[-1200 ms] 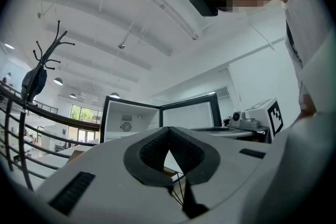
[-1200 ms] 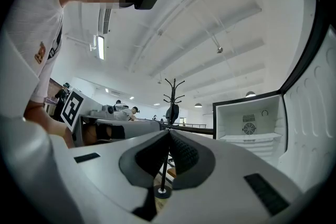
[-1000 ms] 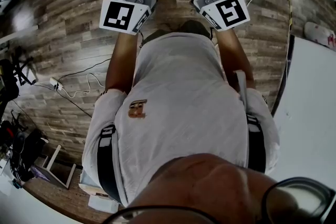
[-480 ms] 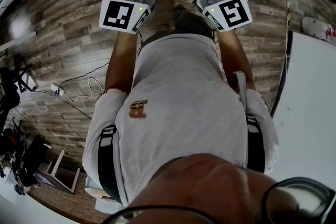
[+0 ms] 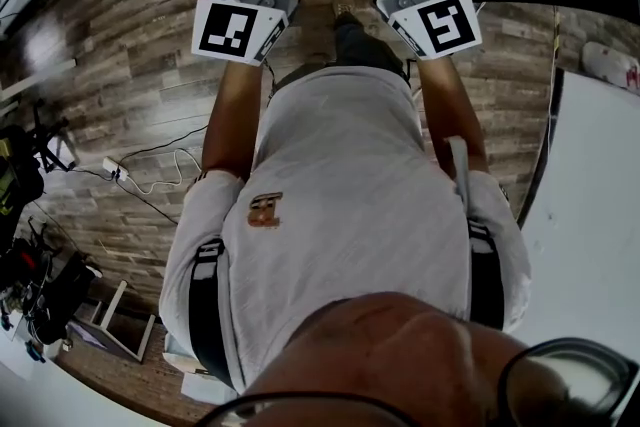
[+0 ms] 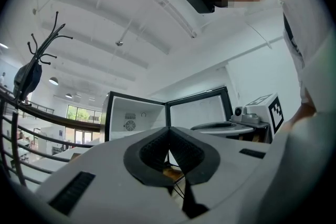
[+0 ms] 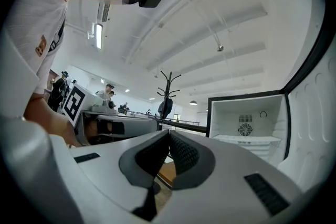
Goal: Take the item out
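Two pairs of jaws, both pressed together with nothing between them. The left gripper (image 6: pixel 169 129) looks over its closed tips at an open fridge (image 6: pixel 134 115). The white compartment stands beyond the tips and just to their left, with the door swung out to their right. The right gripper (image 7: pixel 169 132) is likewise closed and empty. From it the same fridge sits well to the right of the jaws, showing a fan grille and one bare shelf (image 7: pixel 244 139).

No item can be made out in either view. The part of the compartment on show looks bare, and the gripper bodies hide its lower part.

Over the last second the wooden floor (image 5: pixel 120 65) has slid back under the person, and a shoe (image 5: pixel 343 10) has come into sight between the grippers, which keep their side-by-side pose. I judge this a walk up to the fridge. Reaching in has not begun, and the jaws would have to part first.
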{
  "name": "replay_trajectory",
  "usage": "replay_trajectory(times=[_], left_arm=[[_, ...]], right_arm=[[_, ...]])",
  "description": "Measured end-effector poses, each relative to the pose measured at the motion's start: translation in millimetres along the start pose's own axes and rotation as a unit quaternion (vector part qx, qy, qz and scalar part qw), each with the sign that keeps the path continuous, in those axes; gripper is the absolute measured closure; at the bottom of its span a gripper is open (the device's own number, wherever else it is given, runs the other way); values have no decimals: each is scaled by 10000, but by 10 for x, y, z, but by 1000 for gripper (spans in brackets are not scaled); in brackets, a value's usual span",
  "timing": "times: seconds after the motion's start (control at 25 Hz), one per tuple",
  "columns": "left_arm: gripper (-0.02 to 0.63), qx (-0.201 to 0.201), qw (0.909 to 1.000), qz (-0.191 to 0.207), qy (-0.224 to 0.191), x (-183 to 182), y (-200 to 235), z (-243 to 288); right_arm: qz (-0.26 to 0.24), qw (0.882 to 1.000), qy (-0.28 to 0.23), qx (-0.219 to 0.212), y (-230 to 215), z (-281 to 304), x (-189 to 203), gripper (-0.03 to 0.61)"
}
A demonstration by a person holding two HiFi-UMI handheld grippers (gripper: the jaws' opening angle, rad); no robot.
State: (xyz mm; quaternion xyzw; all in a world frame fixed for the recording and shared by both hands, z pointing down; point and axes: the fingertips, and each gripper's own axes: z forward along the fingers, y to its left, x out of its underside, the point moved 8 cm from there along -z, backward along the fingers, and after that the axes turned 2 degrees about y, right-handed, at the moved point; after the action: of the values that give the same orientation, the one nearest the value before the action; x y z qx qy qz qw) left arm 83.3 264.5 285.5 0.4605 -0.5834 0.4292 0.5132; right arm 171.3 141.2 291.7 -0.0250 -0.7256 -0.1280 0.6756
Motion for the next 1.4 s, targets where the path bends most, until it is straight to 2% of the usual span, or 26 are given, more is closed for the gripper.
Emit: replay_trajectory(times=[0.12, 0.4, 0.92, 1.16, 1.4], left_arm=[[595, -23, 10000, 15, 14, 17, 115, 142], [595, -85, 9999, 49, 88, 162, 458, 644], [595, -241, 9995, 61, 216, 377, 1203, 1718], [595, -320, 9991, 60, 260, 620, 1495, 2272], [595, -453, 9984, 74, 329, 717, 1723, 2703]], right_arm=[[-84, 9998, 170, -32, -141, 104, 51, 545], [-202, 9997, -137, -59, -655, 492, 158, 545], [-304, 9993, -173, -137, -1760, 1245, 395, 545], [-188, 9993, -229, -207, -2303, 1559, 663, 545], [-421, 9987, -202, -224, -2687, 1830, 794, 545]])
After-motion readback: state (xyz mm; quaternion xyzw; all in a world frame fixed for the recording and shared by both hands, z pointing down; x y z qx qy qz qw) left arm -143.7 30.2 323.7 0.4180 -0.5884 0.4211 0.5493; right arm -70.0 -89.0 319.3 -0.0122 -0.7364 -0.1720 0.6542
